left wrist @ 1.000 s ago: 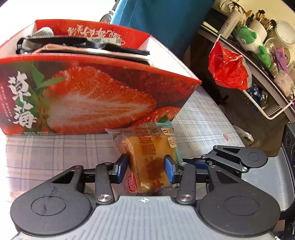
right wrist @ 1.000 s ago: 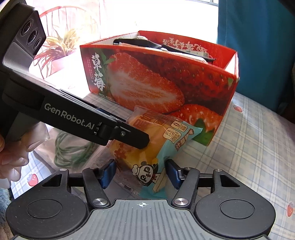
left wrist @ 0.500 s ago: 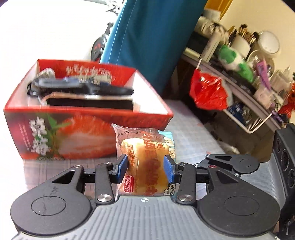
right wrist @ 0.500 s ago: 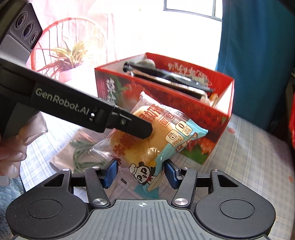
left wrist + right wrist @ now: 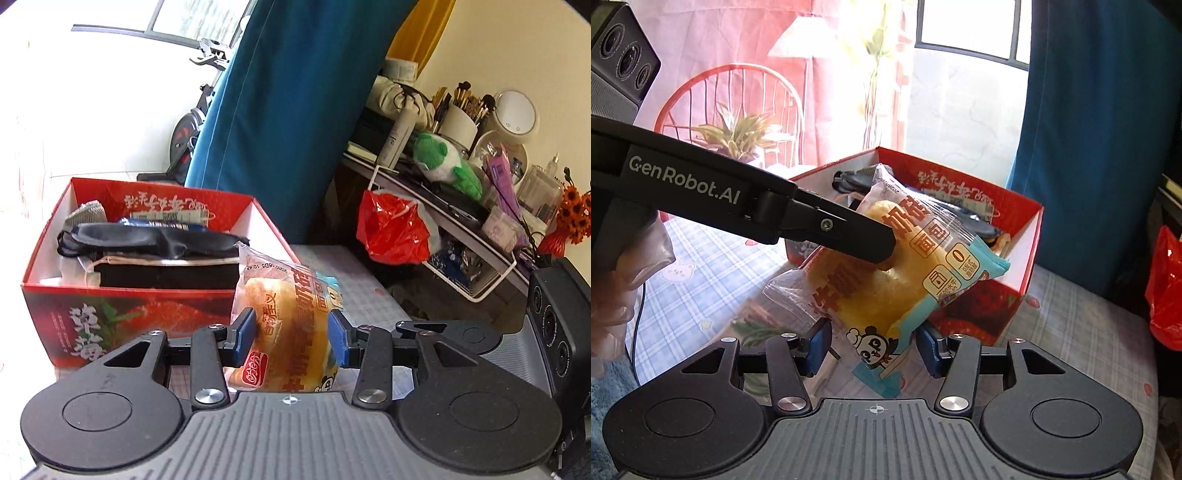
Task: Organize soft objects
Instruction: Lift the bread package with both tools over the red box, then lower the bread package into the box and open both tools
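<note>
My left gripper (image 5: 291, 338) is shut on a wrapped bread bun (image 5: 284, 325) in clear and light-blue plastic, held in the air. In the right wrist view the bun (image 5: 886, 280) hangs in the left gripper's fingers (image 5: 849, 240), in front of the red strawberry box (image 5: 1015, 295). My right gripper (image 5: 873, 345) is open; its blue pads flank the wrapper's lower end without clamping it. The box (image 5: 147, 314) stands ahead to the left, open at the top, with a black eye mask (image 5: 147, 240) and other soft items inside.
A checked tablecloth (image 5: 1071, 332) covers the table. A green cord (image 5: 757, 328) lies on it at the left. A cluttered shelf with a red plastic bag (image 5: 395, 232) and a green plush toy (image 5: 443, 158) stands to the right. A blue curtain (image 5: 295, 110) hangs behind.
The left gripper has lifted the bun from the table up to the height of the box's rim. The right gripper has risen with it and stayed open.
</note>
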{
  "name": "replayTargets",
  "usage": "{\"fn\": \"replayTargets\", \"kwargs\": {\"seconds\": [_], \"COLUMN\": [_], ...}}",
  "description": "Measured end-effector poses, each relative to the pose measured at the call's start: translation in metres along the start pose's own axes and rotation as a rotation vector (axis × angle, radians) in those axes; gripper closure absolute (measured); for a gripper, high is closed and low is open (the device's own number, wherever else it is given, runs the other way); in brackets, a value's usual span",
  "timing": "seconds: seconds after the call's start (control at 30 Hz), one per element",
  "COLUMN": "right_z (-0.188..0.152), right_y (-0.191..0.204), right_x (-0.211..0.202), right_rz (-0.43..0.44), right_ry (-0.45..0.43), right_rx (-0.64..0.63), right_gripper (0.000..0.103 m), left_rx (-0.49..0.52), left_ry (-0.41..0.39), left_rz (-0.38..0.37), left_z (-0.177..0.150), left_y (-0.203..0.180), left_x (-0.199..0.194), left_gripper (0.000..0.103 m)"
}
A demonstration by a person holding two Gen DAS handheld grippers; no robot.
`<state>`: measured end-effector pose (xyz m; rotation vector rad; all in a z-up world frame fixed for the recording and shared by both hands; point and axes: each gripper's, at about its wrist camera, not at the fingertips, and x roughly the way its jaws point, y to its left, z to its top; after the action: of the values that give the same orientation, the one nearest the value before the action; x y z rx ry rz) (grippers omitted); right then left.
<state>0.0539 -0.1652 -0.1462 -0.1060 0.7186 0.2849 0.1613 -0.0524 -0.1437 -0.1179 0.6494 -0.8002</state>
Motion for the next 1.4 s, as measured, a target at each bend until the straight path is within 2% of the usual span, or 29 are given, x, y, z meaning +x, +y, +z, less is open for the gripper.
{"fn": "replayTargets", "kwargs": {"seconds": [0.27, 0.53, 0.73, 0.97, 1.07, 1.4], "right_z": [0.021, 0.047, 0.067, 0.087, 0.092, 0.091], "right_y": [-0.017, -0.042, -0.063, -0.078, -0.085, -0.103], "right_x": [-0.001, 0.014, 0.037, 0.066, 0.083, 0.135], "right_rz": [-0.013, -0.037, -0.062, -0.041, -0.044, -0.067], "right_ry": [-0.059, -0.102, -0.101, -0.101, -0.092, -0.041], "right_rx": [0.010, 0.008, -0.025, -0.073, -0.059, 0.021], "right_gripper": [0.058, 0.058, 0.058, 0.058, 0.058, 0.059], "left_rx": [0.002, 0.000, -0.006, -0.050, -0.082, -0.063], "left_ry": [-0.041, -0.058, -0.043, -0.017, -0.011, 0.030], "left_rz": [-0.003, 0.008, 0.026, 0.054, 0.077, 0.131], "left_z": [0.029, 0.062, 0.084, 0.094, 0.097, 0.102], "left_y": [0.001, 0.007, 0.018, 0.046, 0.054, 0.069], "left_x": [0.004, 0.028, 0.054, 0.083, 0.099, 0.138], "left_gripper": [0.058, 0.058, 0.058, 0.058, 0.058, 0.058]}}
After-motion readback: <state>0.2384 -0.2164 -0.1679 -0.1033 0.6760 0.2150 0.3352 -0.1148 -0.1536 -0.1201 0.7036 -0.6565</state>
